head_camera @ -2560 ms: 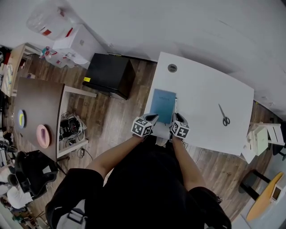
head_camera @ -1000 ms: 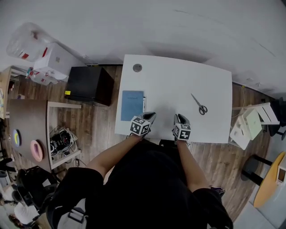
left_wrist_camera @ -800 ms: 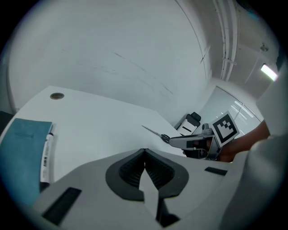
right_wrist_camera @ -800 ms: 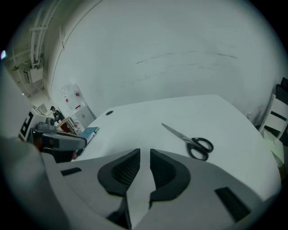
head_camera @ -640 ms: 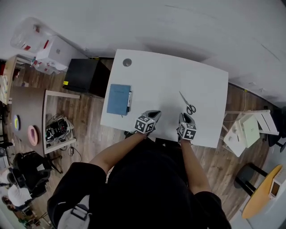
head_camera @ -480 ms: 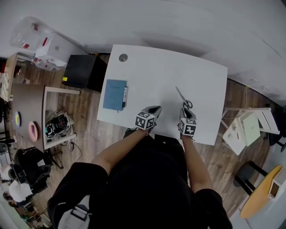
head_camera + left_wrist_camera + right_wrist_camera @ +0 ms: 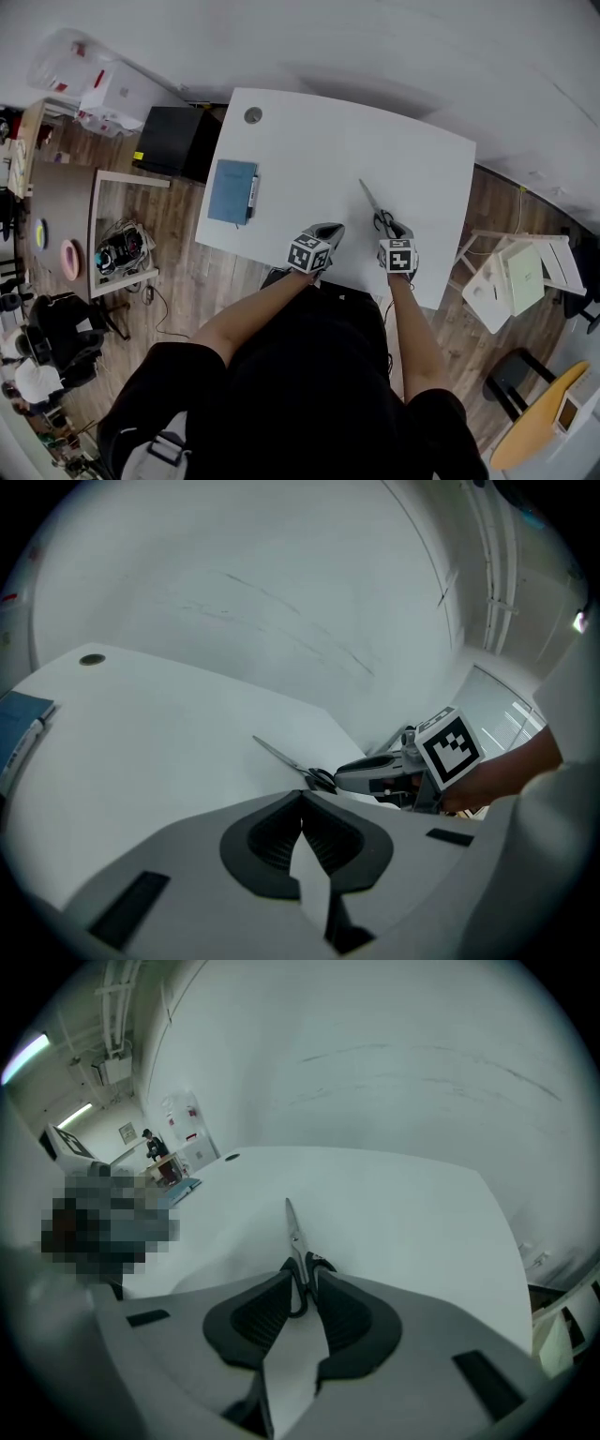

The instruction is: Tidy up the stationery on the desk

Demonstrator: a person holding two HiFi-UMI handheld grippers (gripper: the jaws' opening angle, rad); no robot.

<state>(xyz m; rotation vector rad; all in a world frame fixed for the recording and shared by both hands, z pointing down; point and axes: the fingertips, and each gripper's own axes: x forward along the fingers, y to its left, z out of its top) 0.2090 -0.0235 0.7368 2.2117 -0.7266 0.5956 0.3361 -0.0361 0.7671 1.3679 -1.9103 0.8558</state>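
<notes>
Bright, even light; strong fisheye warping, dark corners.

Overhead plus two low desk [image 7: 309, 159] views

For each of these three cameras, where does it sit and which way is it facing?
Head view: on the person's head, looking steeply down at the desk; both forearms, left gripper and right gripper show.
Left gripper view: on the left gripper, facing across the desk toward the wall; its shut jaws below, right gripper at right.
Right gripper view: on the right gripper, facing along the desk; the scissors handles sit between its jaws.
Shared: all three show the scissors.
</notes>
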